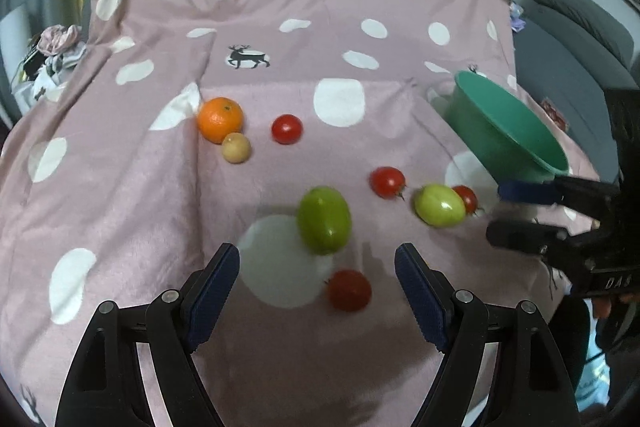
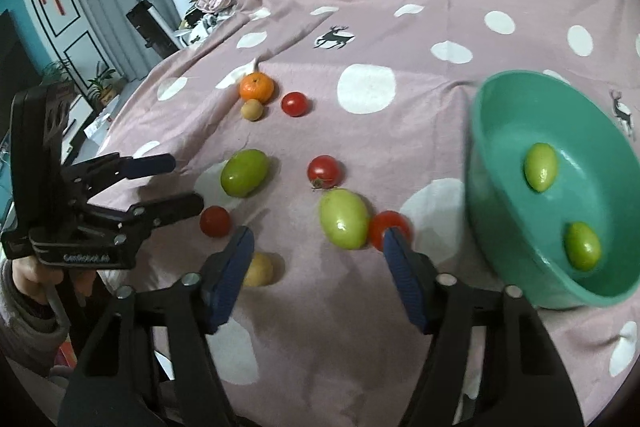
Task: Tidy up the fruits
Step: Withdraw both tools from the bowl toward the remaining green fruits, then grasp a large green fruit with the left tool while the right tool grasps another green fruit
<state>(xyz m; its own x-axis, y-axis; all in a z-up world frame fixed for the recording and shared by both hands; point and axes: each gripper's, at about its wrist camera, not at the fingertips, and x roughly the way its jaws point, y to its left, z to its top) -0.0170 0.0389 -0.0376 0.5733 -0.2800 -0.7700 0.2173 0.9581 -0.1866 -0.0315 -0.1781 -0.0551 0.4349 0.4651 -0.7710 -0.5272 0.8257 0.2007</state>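
Left gripper (image 1: 318,263) spread wide, clamped on nothing, hovering over the spotted pink cloth (image 1: 120,187). Just ahead of its fingertips, a big green fruit (image 1: 324,220), long axis running away and slightly leftward; just inside the right fingertip and a bit nearer, a red tomato (image 1: 349,290). Farther ahead, two more tomatoes (image 1: 387,182) (image 1: 287,129), with an orange (image 1: 220,119) touching a small tan fruit (image 1: 236,147) off to the far left. Right gripper (image 2: 318,241) likewise gaping, empty; between its tips and slightly ahead, a second green fruit (image 2: 344,224), long axis slanting away to the left, touching a tomato (image 2: 390,229) partly hidden behind the right fingertip. By the left fingertip, a tan fruit (image 2: 259,270). Off to the right, a tilted teal bowl (image 2: 504,163) holding two small green fruits (image 2: 541,167) (image 2: 583,245), both lying lengthwise away. On each gripper body, pale lettering, too blurred to read with confidence.
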